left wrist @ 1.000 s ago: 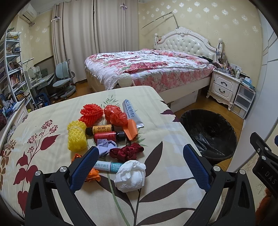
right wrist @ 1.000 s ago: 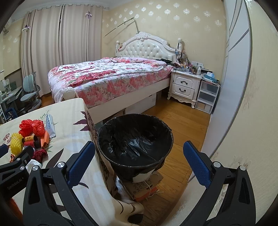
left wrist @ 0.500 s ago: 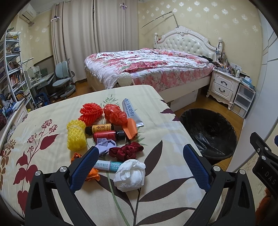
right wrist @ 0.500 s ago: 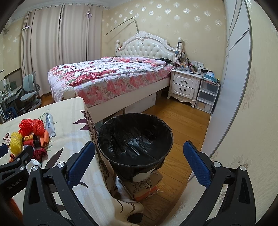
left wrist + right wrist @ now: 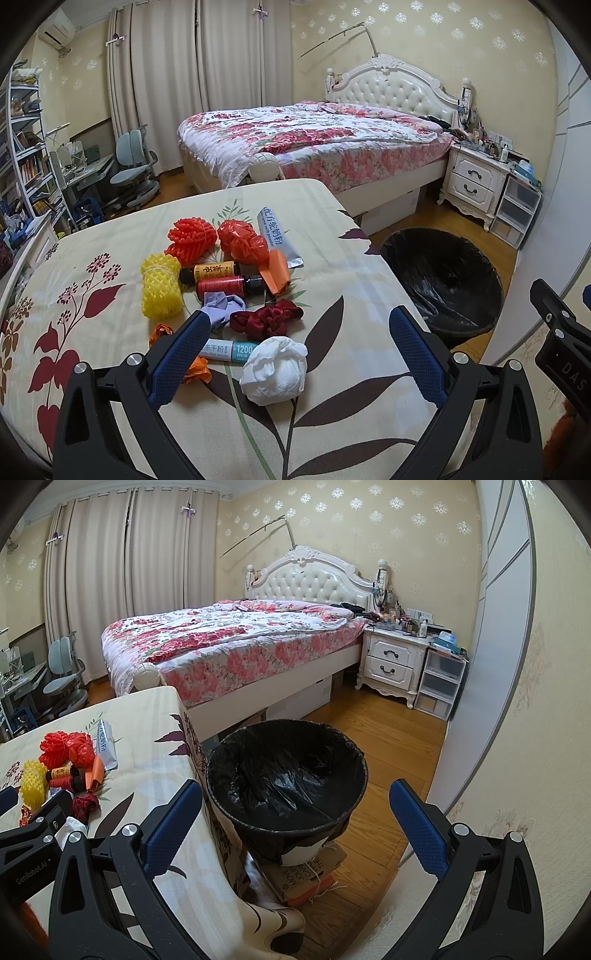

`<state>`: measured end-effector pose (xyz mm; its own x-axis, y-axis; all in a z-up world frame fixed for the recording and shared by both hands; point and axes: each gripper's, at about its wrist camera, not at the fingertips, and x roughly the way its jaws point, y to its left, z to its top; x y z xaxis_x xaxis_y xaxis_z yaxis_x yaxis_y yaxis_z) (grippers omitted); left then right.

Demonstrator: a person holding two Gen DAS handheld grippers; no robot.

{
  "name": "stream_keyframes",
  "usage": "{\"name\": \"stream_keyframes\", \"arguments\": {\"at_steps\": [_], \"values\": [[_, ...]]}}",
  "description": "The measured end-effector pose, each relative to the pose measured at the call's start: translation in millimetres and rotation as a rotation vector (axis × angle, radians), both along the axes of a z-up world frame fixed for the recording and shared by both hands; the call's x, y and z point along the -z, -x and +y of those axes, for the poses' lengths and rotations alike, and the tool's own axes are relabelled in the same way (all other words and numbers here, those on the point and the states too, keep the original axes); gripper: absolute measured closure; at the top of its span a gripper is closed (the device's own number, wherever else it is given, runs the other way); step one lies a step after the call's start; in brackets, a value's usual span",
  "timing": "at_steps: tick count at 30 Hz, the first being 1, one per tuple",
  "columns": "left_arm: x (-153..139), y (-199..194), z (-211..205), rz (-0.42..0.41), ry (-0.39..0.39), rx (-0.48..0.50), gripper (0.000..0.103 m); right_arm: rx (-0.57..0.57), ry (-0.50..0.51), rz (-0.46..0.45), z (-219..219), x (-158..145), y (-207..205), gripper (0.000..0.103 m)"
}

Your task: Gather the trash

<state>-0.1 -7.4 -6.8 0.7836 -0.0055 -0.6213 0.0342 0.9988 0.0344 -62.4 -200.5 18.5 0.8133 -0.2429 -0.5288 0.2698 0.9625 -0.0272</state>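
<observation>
Tablecloth (image 5: 351,280) – floral, trash-strewn – bedroom

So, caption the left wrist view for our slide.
Open left hand-held gripper above crumpled tissue, bin beside table.

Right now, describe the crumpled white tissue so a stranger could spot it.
On the leaf-patterned tablecloth, find the trash pile. The crumpled white tissue lies at its near edge, between the left gripper's fingers, beside a dark red scrunchie. It is the only white wad.
</observation>
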Motion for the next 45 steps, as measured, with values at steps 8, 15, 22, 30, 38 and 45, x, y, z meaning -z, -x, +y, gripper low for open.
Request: {"name": "stream_keyframes", "arguments": {"at_steps": [8, 15, 22, 30, 38, 45], "values": [[3.0, 2.0, -1.1, 0.005, 0.000, 0.004, 0.006, 0.000, -0.001, 0.001, -0.1, 0.4, 0.4, 0.004], [4.6, 3.0, -1.9, 0.012, 0.004, 0.009, 0.007, 0.001, -0.002, 0.002, 0.0, 0.4, -0.2, 0.004], [3.8, 3.4, 0.5, 0.016, 0.002, 0.010, 0.007, -0.004, -0.001, 0.008, 0.8, 6.5, 2.7, 0.004], [1.8, 9.0, 11.9, 0.007, 0.003, -0.004, 0.007, -0.024, -0.021, 0.025, 9.1, 14.4, 7.6, 0.004], [-3.6, 17.2, 58.7, 0.008, -0.010, -0.067, 0.007, -0.085, -0.034, 0.051, 33.7, 15.3, 5.1, 0.004], [0.7, 24.0, 104.1, 0.021, -0.038, -0.150, 0.007, -0.177, -0.053, 0.076, 63.7, 12.0, -0.9, 0.005]]}}
